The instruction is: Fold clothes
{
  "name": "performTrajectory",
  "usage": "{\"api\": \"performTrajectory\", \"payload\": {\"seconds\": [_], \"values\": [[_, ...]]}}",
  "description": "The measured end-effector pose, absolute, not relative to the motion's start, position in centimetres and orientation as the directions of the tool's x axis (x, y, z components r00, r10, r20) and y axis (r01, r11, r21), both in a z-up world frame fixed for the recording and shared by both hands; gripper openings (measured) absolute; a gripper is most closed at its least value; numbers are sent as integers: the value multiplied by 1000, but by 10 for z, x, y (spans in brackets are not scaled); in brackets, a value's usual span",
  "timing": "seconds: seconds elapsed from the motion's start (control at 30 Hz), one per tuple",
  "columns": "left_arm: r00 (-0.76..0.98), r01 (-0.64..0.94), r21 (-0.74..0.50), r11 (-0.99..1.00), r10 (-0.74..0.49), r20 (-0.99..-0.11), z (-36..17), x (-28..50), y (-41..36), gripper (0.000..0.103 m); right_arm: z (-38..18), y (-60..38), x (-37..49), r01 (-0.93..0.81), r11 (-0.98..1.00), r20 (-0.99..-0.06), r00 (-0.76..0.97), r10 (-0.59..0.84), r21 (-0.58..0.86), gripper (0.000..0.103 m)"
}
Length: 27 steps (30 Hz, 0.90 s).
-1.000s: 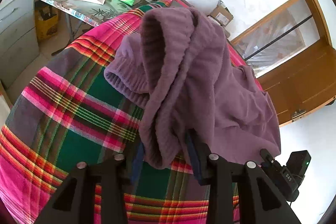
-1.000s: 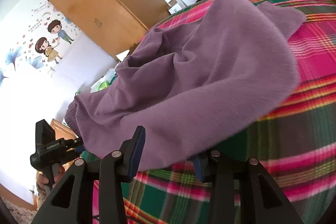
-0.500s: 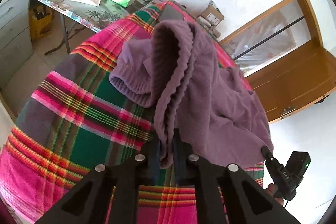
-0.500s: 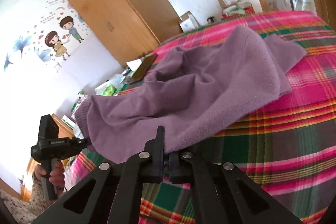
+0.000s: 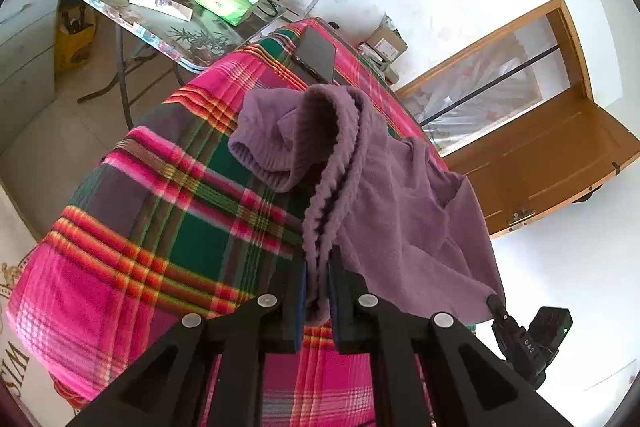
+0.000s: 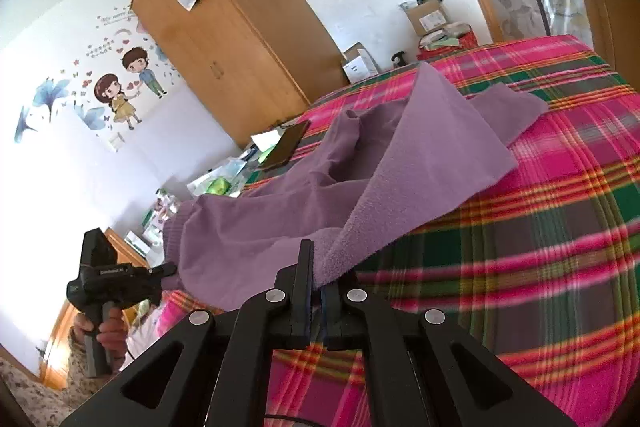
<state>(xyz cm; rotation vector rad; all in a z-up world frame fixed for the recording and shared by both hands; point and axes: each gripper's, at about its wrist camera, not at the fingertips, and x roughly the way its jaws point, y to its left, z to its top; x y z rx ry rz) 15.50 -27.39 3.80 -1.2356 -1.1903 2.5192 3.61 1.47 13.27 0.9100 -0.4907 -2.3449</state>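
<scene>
1. Both our grippers have clamped shut and lifted since a second ago. Left gripper [image 5: 318, 291] pinches the garment [image 5: 392, 195] by its ribbed hem, raising it off the bed [image 5: 132, 227].
2. Right gripper [image 6: 316, 291] pinches the near corner; the far part lies on the bed, so we can spread it.

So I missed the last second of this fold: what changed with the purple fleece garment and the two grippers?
Both grippers closed: the left gripper onto the ribbed hem of the purple fleece garment, the right gripper onto its plain edge, and both lifted it off the pink and green plaid blanket. The far half stayed on the blanket, as did the dark phone.
</scene>
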Motion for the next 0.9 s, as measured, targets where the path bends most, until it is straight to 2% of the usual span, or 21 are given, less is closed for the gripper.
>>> {"api": "performTrajectory", "payload": {"seconds": [0.57,0.9], "values": [[-669,296,-700,-650,382,-638,16,199,-294,9,111,7,87,390,-763,-525,-560,-640,515,3],[-648,366,-670,-646,339,-682,-5,200,-300,10,84,-11,91,408,-793,-618,-497,-609,453,3]]}}
